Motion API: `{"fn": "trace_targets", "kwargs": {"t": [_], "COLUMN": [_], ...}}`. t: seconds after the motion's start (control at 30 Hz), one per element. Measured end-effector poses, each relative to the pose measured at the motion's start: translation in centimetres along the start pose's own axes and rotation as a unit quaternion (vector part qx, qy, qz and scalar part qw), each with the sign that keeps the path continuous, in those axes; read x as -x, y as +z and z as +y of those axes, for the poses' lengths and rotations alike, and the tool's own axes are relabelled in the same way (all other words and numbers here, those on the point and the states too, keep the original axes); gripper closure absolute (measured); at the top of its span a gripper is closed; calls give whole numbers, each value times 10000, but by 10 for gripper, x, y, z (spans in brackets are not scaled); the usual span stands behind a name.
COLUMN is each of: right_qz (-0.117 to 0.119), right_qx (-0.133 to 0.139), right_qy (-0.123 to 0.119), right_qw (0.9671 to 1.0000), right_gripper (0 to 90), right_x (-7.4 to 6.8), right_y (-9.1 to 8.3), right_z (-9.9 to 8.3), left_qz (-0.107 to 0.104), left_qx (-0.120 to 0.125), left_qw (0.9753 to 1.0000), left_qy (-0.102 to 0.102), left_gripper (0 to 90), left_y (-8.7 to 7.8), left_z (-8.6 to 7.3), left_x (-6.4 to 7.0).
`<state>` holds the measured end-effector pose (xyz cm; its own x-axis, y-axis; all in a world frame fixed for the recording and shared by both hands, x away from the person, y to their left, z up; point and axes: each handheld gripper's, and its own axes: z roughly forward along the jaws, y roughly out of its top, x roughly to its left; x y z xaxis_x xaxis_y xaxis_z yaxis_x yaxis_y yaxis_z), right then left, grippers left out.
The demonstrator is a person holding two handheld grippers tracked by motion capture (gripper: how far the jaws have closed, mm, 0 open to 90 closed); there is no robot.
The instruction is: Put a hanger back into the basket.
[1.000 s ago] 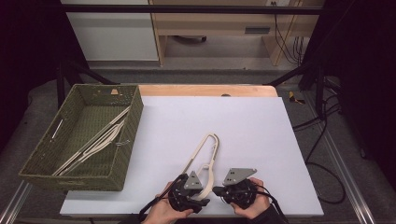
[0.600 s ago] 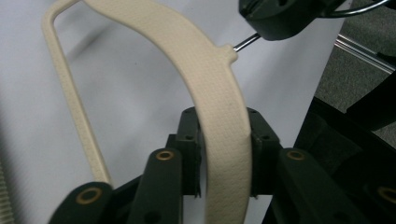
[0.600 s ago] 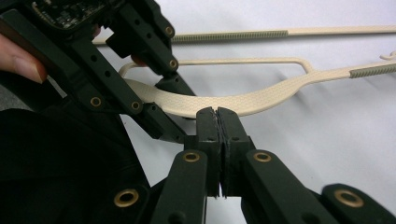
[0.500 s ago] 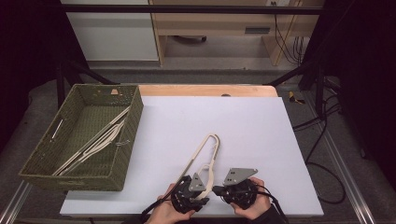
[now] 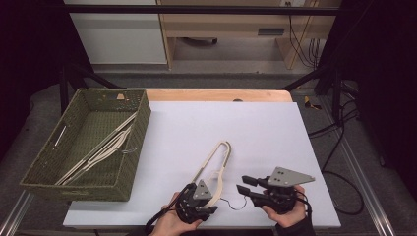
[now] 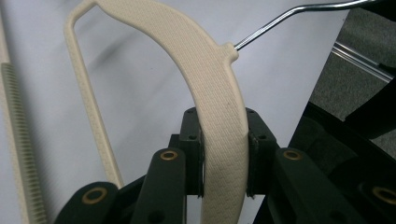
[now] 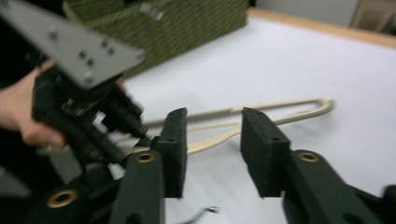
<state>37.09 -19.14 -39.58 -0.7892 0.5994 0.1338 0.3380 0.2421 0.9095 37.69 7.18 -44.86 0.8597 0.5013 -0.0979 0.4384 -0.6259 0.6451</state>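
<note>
**Left tongs clamp the cream hanger; right tongs hang open**

At the left of the high view, a green wicker basket (image 5: pixel 129 162) holds more hangers (image 5: pixel 101 147). Low in the frame's centre, the left tongs (image 5: pixel 205 192) are clenched on the cream hanger (image 5: pixel 216 164), which lies across the white tabletop (image 5: pixel 260 132). Just right, the right tongs (image 5: pixel 242 186) are released, grasping nothing.
</note>
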Motion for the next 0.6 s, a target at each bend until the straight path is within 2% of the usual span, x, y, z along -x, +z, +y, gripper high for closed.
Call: {"fn": "trace_targets", "kwargs": {"t": [0.1, 0.23, 0.27, 0.43, 0.6], "right_qz": [-282, -624, -778, -968, -1117], "right_qx": [345, 429, 453, 444, 439], "right_qy": [206, 343, 412, 580, 617], "right_qw": [9988, 9965, 9951, 9926, 9909], "right_gripper": [474, 370, 337, 238, 161], "right_x": [10, 21, 25, 32, 36], "right_y": [-11, -17, -17, -14, -13], "right_z": [-1, -7, -10, -17, -22], "left_qz": [28, 81, 94, 146, 249], "left_qx": [66, 130, 129, 188, 295], "left_qw": [10000, 9999, 9998, 9996, 9989], "left_qy": [-41, -80, -84, -162, -257], "left_gripper": [734, 738, 740, 747, 759], "left_y": [-5, -14, -16, -29, -46], "left_z": [0, 0, 0, 0, -2], "left_x": [-1, -4, -5, -10, -18]}}
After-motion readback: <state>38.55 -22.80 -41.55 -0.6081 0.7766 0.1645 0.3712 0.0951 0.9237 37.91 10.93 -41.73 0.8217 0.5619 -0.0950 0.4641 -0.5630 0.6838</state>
